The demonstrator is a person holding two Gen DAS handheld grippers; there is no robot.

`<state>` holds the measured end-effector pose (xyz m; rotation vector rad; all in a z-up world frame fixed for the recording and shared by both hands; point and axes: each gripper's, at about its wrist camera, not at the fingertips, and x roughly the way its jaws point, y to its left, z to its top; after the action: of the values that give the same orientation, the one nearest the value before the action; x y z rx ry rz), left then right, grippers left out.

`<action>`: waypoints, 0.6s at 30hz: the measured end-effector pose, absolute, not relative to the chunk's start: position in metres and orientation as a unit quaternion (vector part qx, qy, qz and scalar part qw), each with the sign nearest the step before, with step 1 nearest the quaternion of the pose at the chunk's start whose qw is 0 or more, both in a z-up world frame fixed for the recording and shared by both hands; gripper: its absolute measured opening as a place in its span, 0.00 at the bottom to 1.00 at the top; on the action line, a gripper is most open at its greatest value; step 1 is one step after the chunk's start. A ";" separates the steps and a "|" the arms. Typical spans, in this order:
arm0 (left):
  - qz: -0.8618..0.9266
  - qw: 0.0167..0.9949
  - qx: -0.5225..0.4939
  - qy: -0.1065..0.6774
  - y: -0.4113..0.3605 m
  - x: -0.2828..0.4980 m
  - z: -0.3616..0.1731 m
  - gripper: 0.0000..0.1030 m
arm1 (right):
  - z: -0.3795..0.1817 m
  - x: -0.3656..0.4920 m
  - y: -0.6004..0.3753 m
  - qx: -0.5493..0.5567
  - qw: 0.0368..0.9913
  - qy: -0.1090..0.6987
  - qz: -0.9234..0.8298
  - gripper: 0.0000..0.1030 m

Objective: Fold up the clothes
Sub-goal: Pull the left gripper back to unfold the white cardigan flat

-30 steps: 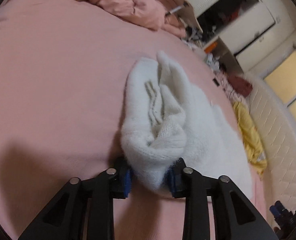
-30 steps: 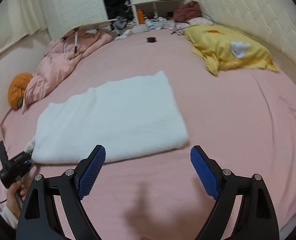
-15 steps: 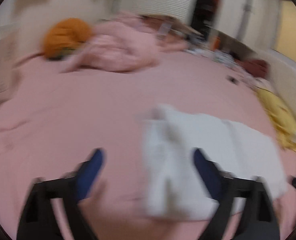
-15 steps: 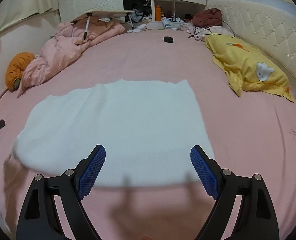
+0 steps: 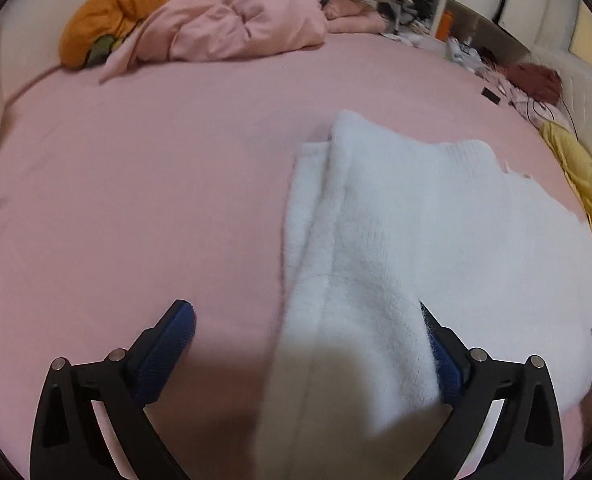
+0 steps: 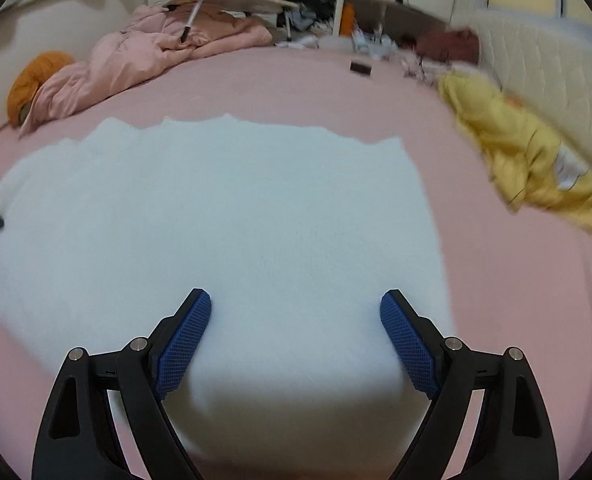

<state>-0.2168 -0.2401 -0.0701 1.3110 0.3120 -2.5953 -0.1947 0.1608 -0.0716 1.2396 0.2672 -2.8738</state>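
A white fluffy garment (image 5: 415, 216) lies on the pink bed sheet (image 5: 136, 200), with a folded strip along its left edge. My left gripper (image 5: 307, 324) is open; the garment's near corner lies between its fingers and against the right pad (image 5: 435, 344). In the right wrist view the same white garment (image 6: 216, 220) lies spread flat. My right gripper (image 6: 296, 316) is open and hovers just over the garment's near edge, holding nothing.
A crumpled pink duvet (image 5: 232, 24) and an orange bundle (image 5: 108, 16) lie at the far side of the bed. A yellow pillow (image 6: 527, 160) lies at the right by the quilted headboard (image 6: 535, 64). A small dark object (image 6: 360, 67) sits on the sheet. Clutter lies beyond.
My left gripper has let go of the bunched white garment, opened and swung to a new angle. My right gripper has moved forward over the garment's near edge.
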 end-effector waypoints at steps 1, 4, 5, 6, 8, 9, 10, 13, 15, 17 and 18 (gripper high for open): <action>-0.888 0.124 0.432 0.097 -0.235 -0.216 -0.057 0.96 | -0.066 -0.194 0.164 0.393 -0.025 0.086 -0.915 0.84; -0.921 0.094 0.372 0.071 -0.208 -0.206 -0.025 0.89 | -0.046 -0.195 0.170 0.383 -0.024 0.027 -0.923 0.84; -0.925 0.068 0.368 0.063 -0.197 -0.208 -0.024 0.94 | -0.048 -0.198 0.166 0.392 -0.004 0.019 -0.920 0.84; -0.922 0.049 0.380 0.053 -0.186 -0.214 -0.028 0.96 | -0.051 -0.203 0.162 0.403 0.016 0.014 -0.915 0.84; -0.897 0.030 0.439 0.035 -0.168 -0.236 -0.056 0.96 | -0.069 -0.211 0.155 0.431 0.035 0.014 -0.901 0.84; -0.888 0.030 0.456 0.037 -0.169 -0.242 -0.072 0.96 | -0.080 -0.210 0.155 0.438 0.036 0.018 -0.898 0.84; -0.890 0.030 0.454 0.038 -0.173 -0.242 -0.080 0.96 | -0.085 -0.207 0.155 0.426 0.041 0.024 -0.903 0.84; -0.891 0.020 0.454 0.029 -0.175 -0.244 -0.079 0.96 | -0.085 -0.204 0.155 0.419 0.055 0.036 -0.905 0.84; -0.895 0.005 0.444 0.044 -0.182 -0.242 -0.061 0.89 | -0.076 -0.208 0.159 0.431 0.070 0.033 -0.899 0.84; -0.914 -0.017 0.397 0.084 -0.198 -0.235 -0.032 0.89 | -0.059 -0.215 0.173 0.418 0.080 0.014 -0.905 0.84; -0.917 -0.023 0.384 0.105 -0.211 -0.244 -0.023 0.94 | -0.047 -0.221 0.182 0.403 0.085 0.003 -0.911 0.84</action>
<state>-0.2441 -0.2112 -0.0226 1.2226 0.3361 -2.9240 -0.2207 0.1822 -0.0471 1.2010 0.0079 -2.7179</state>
